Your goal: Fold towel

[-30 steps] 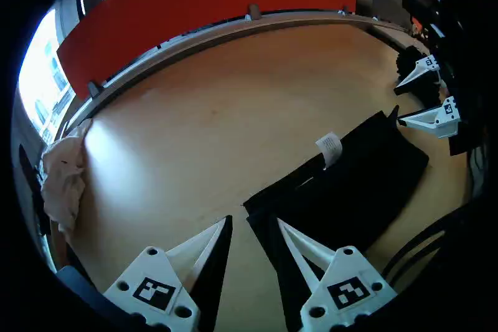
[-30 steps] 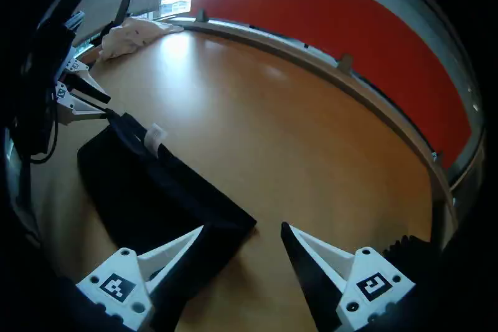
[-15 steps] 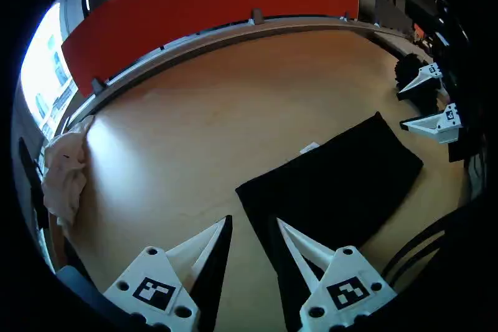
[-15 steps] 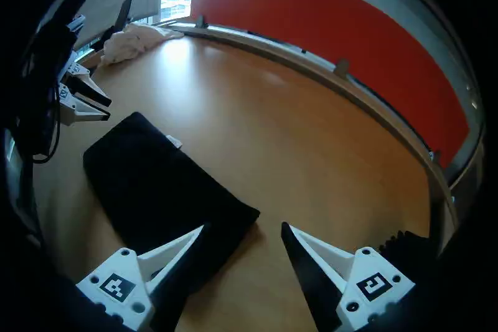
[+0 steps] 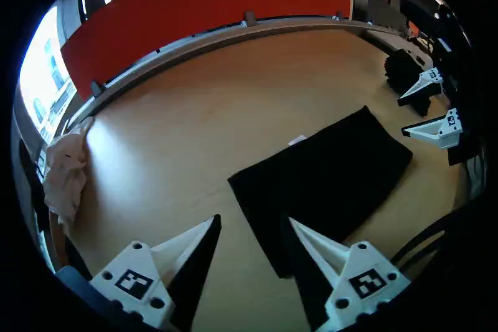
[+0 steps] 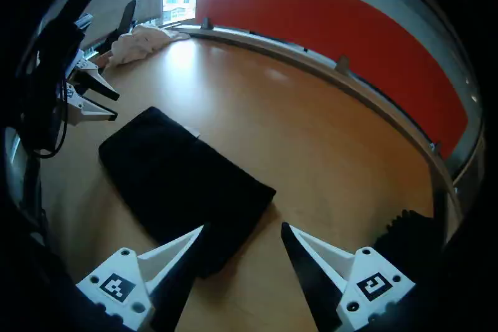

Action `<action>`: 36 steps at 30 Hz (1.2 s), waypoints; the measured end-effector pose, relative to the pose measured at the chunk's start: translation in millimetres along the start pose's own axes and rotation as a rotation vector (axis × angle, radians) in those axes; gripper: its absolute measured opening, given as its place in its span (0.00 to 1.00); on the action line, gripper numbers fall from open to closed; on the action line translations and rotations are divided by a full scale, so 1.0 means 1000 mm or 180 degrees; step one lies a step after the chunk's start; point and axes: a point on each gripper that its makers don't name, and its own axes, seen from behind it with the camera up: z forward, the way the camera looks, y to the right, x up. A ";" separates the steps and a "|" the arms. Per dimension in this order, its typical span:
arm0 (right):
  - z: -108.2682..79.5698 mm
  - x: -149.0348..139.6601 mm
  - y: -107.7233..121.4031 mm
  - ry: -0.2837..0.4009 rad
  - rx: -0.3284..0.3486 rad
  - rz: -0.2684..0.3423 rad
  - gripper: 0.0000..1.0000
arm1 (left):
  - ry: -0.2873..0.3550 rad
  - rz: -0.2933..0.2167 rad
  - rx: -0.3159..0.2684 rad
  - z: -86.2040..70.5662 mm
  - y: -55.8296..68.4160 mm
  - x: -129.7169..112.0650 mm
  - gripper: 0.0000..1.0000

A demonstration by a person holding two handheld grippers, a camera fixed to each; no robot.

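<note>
**Towel down flat, both tongs let go**

A second ago the fold was still settling, its white tag (image 5: 297, 140) flipped up. Now the black towel (image 5: 320, 173) lies flat on the table (image 5: 187, 101), running from centre toward 3 o'clock in the left gripper view. Our left tongs (image 5: 252, 220) and right tongs (image 6: 243, 226) both stand open and empty at its two ends. We judge this fold finished.

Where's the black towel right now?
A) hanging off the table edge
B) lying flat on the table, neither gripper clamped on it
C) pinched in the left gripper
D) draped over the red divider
B: the black towel lies spread flat on the wooden table, and the left gripper and right gripper both stand open, not clamped on it.
</note>
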 end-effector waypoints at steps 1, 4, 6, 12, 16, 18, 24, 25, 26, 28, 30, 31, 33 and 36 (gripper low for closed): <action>-0.001 -0.002 -0.001 -0.0002 0.0006 0.0002 0.86 | 0.0000 -0.0006 -0.0011 -0.002 0.002 -0.002 0.84; -0.005 -0.008 -0.006 -0.0008 0.0023 0.0008 0.86 | 0.0006 -0.0007 -0.0006 -0.008 0.004 -0.007 0.94; -0.008 -0.012 -0.008 -0.0009 0.0032 0.0011 0.86 | 0.0013 -0.0003 0.0014 -0.012 0.006 -0.011 0.94; -0.016 -0.016 -0.013 -0.0001 0.0042 0.0010 0.87 | 0.0029 -0.0037 0.0041 -0.025 0.011 -0.020 0.94; -0.021 -0.017 -0.016 0.0007 0.0053 0.0002 0.87 | 0.0036 -0.0092 0.0067 -0.033 0.013 -0.026 0.94; -0.023 -0.019 -0.017 0.0006 0.0058 -0.0006 0.87 | 0.0039 -0.0124 0.0082 -0.037 0.014 -0.029 0.94; -0.027 -0.025 -0.022 -0.0008 0.0074 -0.0027 0.86 | 0.0020 -0.0237 0.0139 -0.047 0.014 -0.042 0.94; -0.028 -0.025 -0.023 -0.0009 0.0078 -0.0030 0.86 | 0.0017 -0.0257 0.0149 -0.049 0.014 -0.044 0.94; -0.028 -0.026 -0.024 -0.0010 0.0082 -0.0033 0.86 | 0.0014 -0.0278 0.0158 -0.050 0.014 -0.046 0.94; -0.029 -0.028 -0.025 -0.0011 0.0090 -0.0042 0.86 | 0.0011 -0.0321 0.0172 -0.053 0.014 -0.050 0.94; -0.030 -0.029 -0.025 -0.0013 0.0101 -0.0052 0.86 | 0.0009 -0.0364 0.0188 -0.056 0.014 -0.053 0.94; -0.029 -0.029 -0.026 -0.0014 0.0110 -0.0058 0.86 | 0.0006 -0.0384 0.0198 -0.057 0.014 -0.055 0.94; -0.029 -0.029 -0.027 -0.0017 0.0131 -0.0072 0.86 | 0.0004 -0.0429 0.0218 -0.060 0.014 -0.058 0.94; -0.028 -0.030 -0.028 -0.0022 0.0168 -0.0105 0.87 | 0.0008 -0.0497 0.0244 -0.065 0.013 -0.062 0.94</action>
